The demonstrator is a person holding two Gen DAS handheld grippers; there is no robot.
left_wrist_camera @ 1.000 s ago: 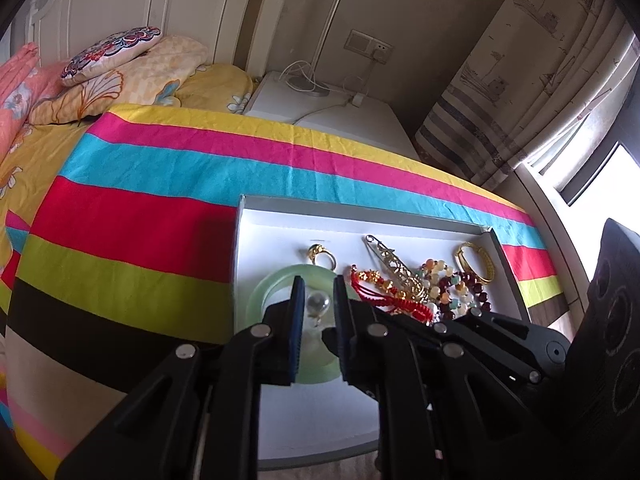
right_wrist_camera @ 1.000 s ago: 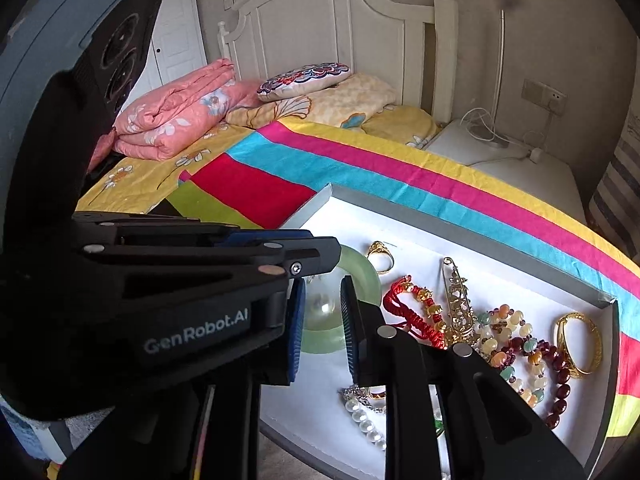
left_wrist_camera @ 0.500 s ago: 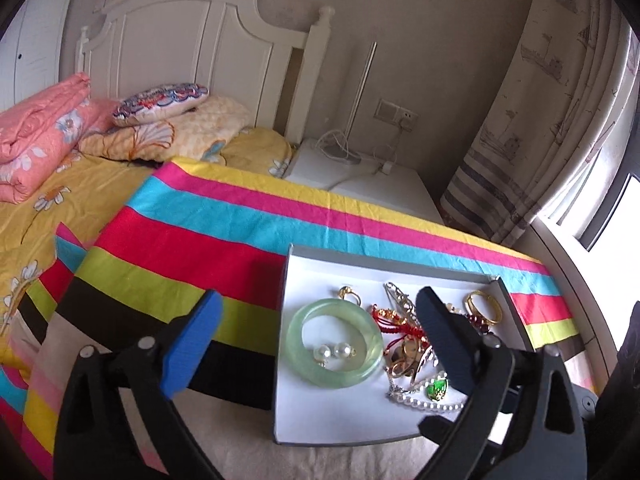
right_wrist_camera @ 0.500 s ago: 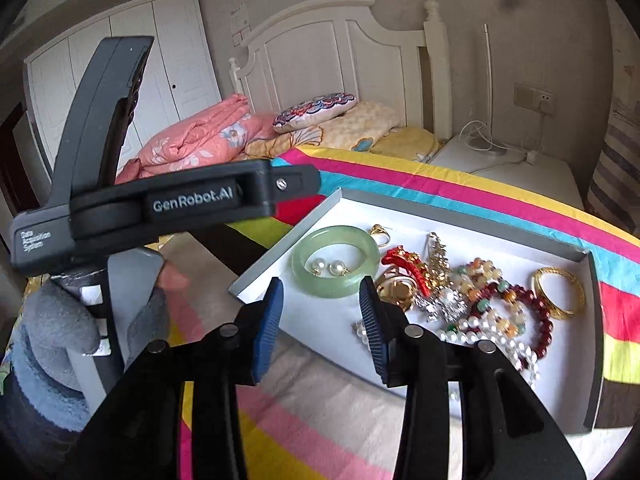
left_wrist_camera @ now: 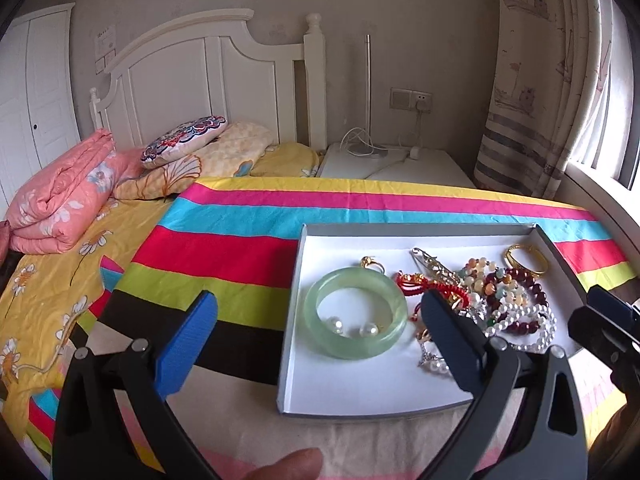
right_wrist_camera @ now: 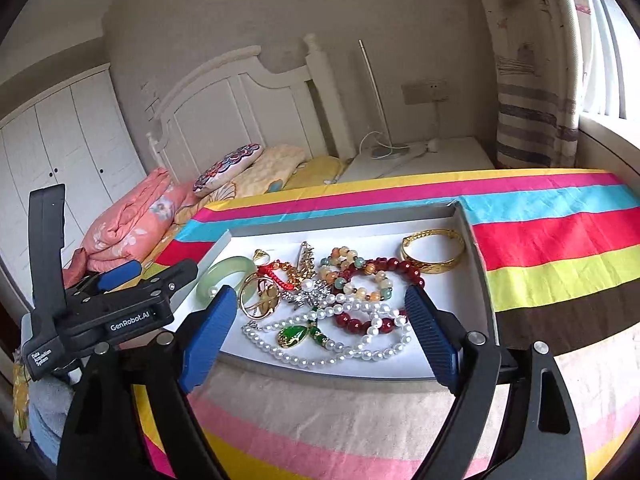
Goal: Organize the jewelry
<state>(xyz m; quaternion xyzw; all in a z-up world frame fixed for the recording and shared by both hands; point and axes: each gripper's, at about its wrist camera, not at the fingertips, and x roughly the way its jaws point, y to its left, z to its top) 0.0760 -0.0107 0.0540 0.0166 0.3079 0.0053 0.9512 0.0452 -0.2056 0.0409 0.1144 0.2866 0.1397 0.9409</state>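
A shallow white tray lies on the striped cloth. In its left half rests a green jade bangle with two pearl earrings inside the ring. A tangle of jewelry fills the right half: a pearl necklace with a green pendant, dark red beads, a gold bangle, a red cord bracelet. My left gripper is open, hovering before the tray's near left corner, holding nothing. My right gripper is open too, above the tray's near edge.
The striped cloth covers a table beside a bed with a pink folded quilt and pillows. A white nightstand with cables stands behind. A curtain and window are at the right. A fingertip shows at the bottom.
Both grippers went from nearly shut to wide open and drew back from the tray. The pearl earrings, earlier between the left fingers, now lie inside the jade bangle.
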